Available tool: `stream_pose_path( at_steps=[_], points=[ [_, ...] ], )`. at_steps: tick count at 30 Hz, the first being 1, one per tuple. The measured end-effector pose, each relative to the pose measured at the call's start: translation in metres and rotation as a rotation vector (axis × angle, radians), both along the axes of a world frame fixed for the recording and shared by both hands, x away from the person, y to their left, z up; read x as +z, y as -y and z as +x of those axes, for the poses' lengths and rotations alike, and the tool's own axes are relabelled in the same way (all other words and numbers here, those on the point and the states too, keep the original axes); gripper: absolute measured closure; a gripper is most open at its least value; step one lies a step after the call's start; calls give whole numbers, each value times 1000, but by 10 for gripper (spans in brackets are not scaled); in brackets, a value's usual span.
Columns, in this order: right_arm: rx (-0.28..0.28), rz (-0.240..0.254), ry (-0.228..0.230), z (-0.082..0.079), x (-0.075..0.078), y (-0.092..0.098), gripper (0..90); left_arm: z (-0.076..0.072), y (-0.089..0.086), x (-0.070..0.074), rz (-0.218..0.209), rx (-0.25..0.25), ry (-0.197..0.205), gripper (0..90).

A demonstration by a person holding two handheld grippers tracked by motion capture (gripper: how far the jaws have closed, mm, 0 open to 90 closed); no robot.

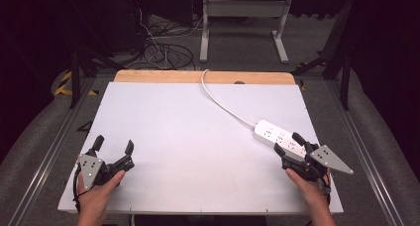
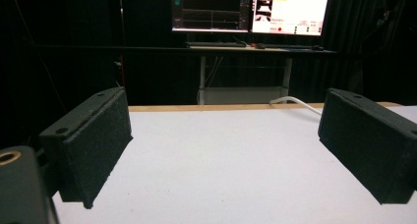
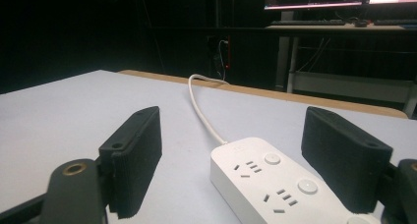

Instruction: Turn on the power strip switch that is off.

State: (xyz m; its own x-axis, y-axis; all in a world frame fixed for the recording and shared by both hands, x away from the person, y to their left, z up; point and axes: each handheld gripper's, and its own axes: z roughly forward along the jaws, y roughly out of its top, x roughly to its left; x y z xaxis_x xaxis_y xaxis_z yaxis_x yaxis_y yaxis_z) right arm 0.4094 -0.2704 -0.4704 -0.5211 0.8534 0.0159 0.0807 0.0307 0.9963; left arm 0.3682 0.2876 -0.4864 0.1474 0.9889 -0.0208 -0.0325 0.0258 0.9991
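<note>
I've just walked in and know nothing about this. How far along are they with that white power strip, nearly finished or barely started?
Barely started, by the look of it. Nothing looks done: the power strip lies flat on the white table, its cable trailing off the far edge. In hand: the right gripper is open, jaws either side of the strip's near end, not yet closed. The left gripper waits open over bare table. Whatever the job is, it is all left.

A white table (image 1: 188,137) with a bare wooden strip along its far edge carries a white power strip (image 1: 277,136) near the right side, its cord (image 1: 220,101) trailing off the far edge.
</note>
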Motion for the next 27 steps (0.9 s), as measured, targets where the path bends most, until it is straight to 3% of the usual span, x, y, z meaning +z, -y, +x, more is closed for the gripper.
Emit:
stream_pose_path(
  at_steps=[20,27],
  points=[
    [2,-11,18,-4,2,1,306,1,2,1,-5,-21,3,75],
    [-4,-39,29,-4,4,1,311,1,3,2,-5,-32,5,78]
  ],
)
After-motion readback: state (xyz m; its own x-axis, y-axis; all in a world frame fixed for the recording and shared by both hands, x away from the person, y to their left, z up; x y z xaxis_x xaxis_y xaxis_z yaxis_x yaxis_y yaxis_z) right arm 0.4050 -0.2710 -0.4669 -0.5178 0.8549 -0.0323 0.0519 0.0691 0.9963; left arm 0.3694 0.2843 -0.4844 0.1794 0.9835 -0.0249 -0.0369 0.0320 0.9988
